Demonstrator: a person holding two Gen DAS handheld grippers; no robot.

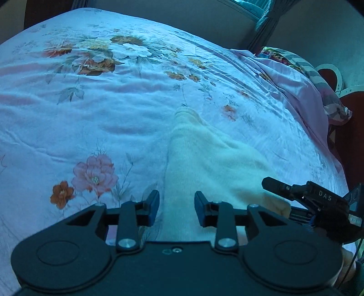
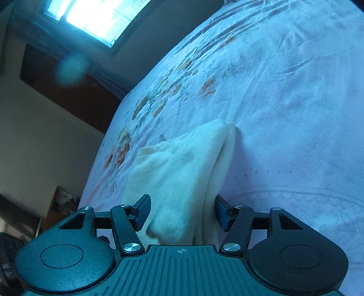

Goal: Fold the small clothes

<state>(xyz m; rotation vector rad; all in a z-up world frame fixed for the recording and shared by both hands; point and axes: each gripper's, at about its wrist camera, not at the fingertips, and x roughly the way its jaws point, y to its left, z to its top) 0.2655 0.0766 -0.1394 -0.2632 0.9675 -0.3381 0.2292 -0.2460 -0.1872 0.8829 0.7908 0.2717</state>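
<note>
- Left gripper (image 1: 177, 208): blue pads parted, a clear gap on each side. A strip of the cream garment (image 1: 204, 159) runs between the pads, but neither one presses on it. Nothing held.
- Right gripper (image 2: 182, 211): jaws stand wide. The garment (image 2: 182, 168) passes between them. The right-hand pad (image 2: 221, 213) lies against the cloth's edge; the left-hand pad sits just clear of it. No pinch that I can make out.
- In the left wrist view the right gripper (image 1: 302, 193) shows at the right edge, dark, resting over the near corner of the garment.
- Garment: cream, knit-looking, lying on the bedsheet (image 1: 91, 125). From the right wrist view it is doubled over, an upper layer over a lower one, with the open edge along its right side. From the left wrist view it narrows away from the camera to a blunt end.
- Bedsheet: pale pink with flower prints, lightly wrinkled; pink and orange blooms (image 1: 91, 175) just left of the garment.
- Farther off: a floral pillow (image 1: 307, 75) at the bed's right edge.
- Farthest: a bright window (image 2: 95, 18) above dark wooden furniture (image 2: 75, 95) beyond the bed.
</note>
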